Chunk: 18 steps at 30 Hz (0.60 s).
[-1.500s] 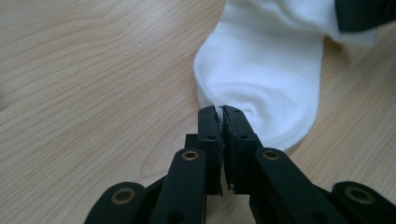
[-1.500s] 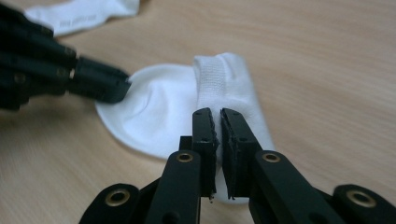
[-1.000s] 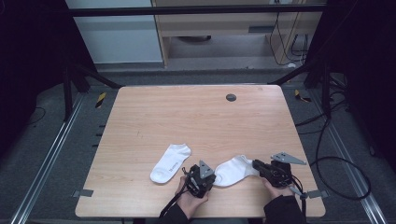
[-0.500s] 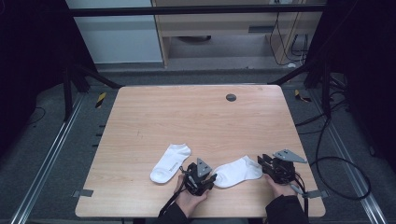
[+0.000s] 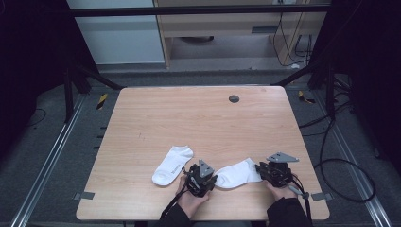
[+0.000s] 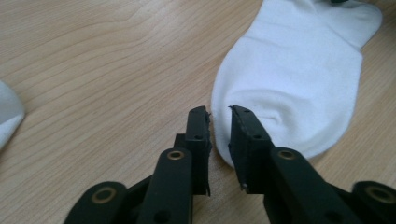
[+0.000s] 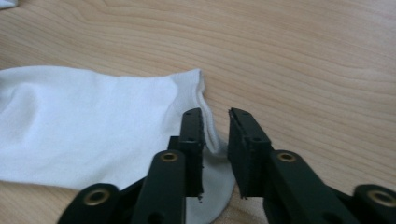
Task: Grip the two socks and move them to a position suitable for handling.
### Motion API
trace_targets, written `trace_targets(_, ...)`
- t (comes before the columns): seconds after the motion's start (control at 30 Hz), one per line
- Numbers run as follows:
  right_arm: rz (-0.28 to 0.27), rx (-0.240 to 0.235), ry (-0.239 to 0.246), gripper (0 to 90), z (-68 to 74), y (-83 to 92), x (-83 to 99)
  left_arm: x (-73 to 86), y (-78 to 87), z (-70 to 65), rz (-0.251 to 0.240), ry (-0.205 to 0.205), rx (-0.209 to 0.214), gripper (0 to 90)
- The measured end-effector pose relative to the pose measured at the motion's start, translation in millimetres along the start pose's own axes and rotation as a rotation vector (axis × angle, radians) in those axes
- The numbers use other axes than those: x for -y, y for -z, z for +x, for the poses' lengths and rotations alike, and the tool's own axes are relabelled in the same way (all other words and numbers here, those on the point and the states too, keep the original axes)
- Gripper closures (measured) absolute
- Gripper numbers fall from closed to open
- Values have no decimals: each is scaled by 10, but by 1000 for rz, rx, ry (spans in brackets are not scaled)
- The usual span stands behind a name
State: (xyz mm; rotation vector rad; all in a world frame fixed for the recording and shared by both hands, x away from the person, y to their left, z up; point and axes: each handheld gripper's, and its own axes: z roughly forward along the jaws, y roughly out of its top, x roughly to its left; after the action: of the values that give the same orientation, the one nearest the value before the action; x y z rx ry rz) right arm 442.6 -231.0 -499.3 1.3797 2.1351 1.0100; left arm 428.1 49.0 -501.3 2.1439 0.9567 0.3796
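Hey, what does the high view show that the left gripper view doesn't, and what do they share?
High view alone: the whole table, the dark round spot near its far edge, and the right hand-held gripper at the nearer sock's cuff end. Left gripper view alone: the left hand-held gripper with its jaws slightly apart, straddling that sock's toe edge. Both: the nearer sock and the second sock.

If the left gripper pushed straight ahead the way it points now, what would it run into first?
Most likely the white sock lying flat on the table. The left gripper has its jaws slightly apart at the sock's near rounded edge, though contact is hard to judge.
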Motion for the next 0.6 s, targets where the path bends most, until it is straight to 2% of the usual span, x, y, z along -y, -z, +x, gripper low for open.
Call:
trace_targets(0.07, 14, -7, -5, 818, -7, -6, -3, -7, 1, -2, 6, -2, 3, 810)
trace_targets(0.1, 14, -7, -5, 818, -7, -6, -3, -11, 2, -5, 9, 1, 5, 810)
trace_targets(0.13, 20, -21, -5, 856, -10, 1, -15, -19, 11, -9, 9, 4, 6, 876)
trace_targets(0.23, 9, -29, -5, 861, -1, 24, -37, -30, 44, 6, 6, 8, 11, 885)
trace_targets(0.3, -19, -50, -6, 864, 35, 71, -76, -47, 94, 34, 7, 3, 10, 887)
trace_targets(0.47, -50, -91, 4, 863, 163, 114, -133, -86, 308, 154, 0, -15, 0, 887)
trace_targets(0.6, -65, -129, 26, 863, 319, 104, -184, -49, 471, 261, 6, -29, -10, 887)
